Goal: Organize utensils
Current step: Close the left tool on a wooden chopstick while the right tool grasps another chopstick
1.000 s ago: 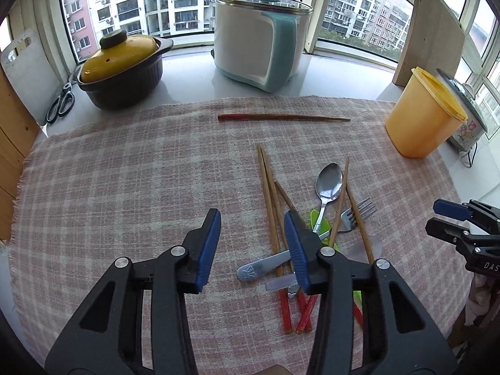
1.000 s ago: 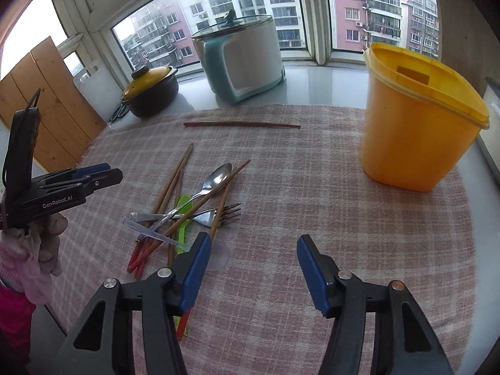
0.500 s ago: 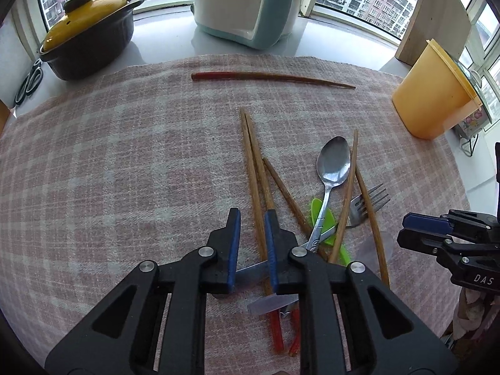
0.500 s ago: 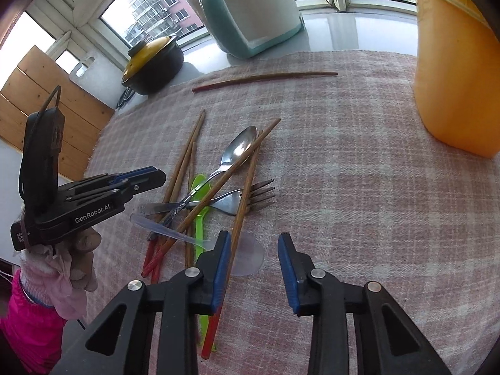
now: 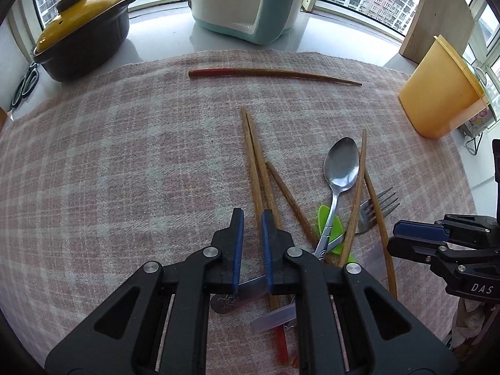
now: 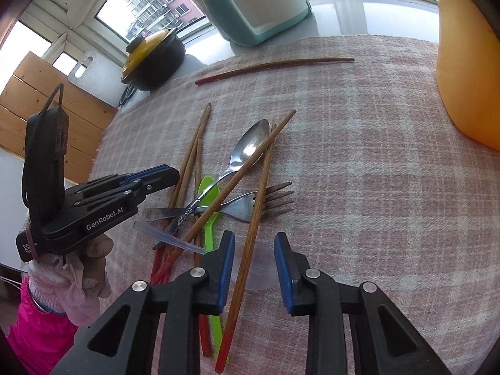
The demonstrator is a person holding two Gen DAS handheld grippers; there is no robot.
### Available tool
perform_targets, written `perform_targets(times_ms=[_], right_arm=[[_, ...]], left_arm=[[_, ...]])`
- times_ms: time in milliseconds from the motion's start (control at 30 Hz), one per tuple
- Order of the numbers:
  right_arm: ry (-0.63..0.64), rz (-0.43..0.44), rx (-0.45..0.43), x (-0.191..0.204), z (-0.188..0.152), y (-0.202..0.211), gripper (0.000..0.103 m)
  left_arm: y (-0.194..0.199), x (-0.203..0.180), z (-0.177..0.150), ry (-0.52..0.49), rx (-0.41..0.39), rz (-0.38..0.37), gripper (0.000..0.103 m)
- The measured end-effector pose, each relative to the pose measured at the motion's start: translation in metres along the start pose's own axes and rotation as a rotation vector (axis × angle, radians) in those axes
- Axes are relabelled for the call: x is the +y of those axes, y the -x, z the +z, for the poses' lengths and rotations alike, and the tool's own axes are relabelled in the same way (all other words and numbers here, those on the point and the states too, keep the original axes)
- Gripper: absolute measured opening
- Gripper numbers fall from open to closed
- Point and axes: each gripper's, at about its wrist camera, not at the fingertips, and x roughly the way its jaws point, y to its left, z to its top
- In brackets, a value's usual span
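Left wrist view
- Your left gripper: its jaws are closing, a narrow gap left between the blue pads; a wooden chopstick runs up through that gap, and the pads do not visibly press on it.
- Utensil pile: it lies just right of your fingers on the checked cloth, with a metal spoon, a fork, a green plastic piece and more crossed chopsticks.
- Under your fingers: a flat metal handle end and a pale translucent strip show below the pads.
- Lone chopstick: red at its left end, it lies crosswise near the far cloth edge, well apart from the pile.
- Background: a dark pot with a yellow lid, a white and teal appliance, an orange tub at the right edge.
- Your right gripper: it comes in from the right, beside the pile.

Right wrist view
- Your right gripper: its jaws are closing but stand clearly apart; a red-tipped chopstick passes between them close to the left pad, with no contact you can be sure of.
- Pile: spoon, fork and green plastic piece cross just ahead of your fingers.
- Your left gripper: at the pile's left side, held by a gloved hand with a pink sleeve.
- Orange tub: at the right edge.
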Motion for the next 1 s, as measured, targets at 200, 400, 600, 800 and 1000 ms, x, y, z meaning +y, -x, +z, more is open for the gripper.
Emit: perform_targets(times_ms=[200, 400, 600, 800, 1000], right_arm=[[0.000, 0.001, 0.013, 0.000, 0.002, -0.005, 0.022], [-0.027, 0.011, 0.032, -0.004, 0.006, -0.014, 0.015], [-0.039, 0.022, 0.039, -0.009, 0.008, -0.016, 0.014], [-0.025, 0.002, 0.054, -0.004, 0.012, -0.018, 0.011], [-0.038, 0.001, 0.076, -0.005, 0.018, -0.020, 0.011]], left_arm=[[-0.006, -0.005, 0.005, -0.014, 0.010, 0.004, 0.010], [-0.007, -0.008, 0.005, -0.043, 0.015, 0.028, 0.010], [-0.013, -0.009, 0.006, -0.032, 0.041, 0.017, 0.010], [-0.019, -0.010, 0.010, -0.036, 0.055, 0.038, 0.010], [-0.021, -0.010, 0.010, -0.052, 0.060, 0.055, 0.010]])
